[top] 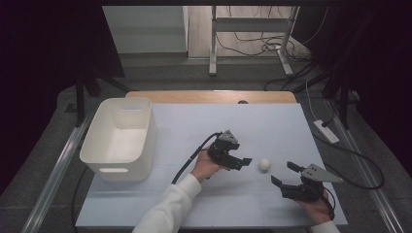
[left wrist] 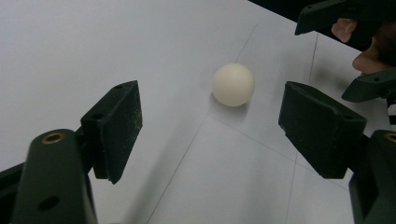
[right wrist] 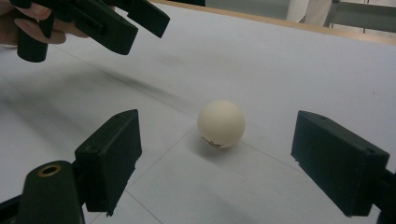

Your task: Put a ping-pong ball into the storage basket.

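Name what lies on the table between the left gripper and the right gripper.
A white ball lies between left gripper and right gripper, touching neither; the high view shows it.

The white ball point(right wrist: 221, 124) carries small dark print low on its near side, too blurred to read.

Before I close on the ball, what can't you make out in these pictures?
- Print on the ball: right gripper view, too small and dark to read.
- Inside of the white bin: high view, its near wall hides the bottom by that wall.
- Right hand: high view, cut off by the bottom edge.
- Floor beyond the table: high view, dark at both sides.
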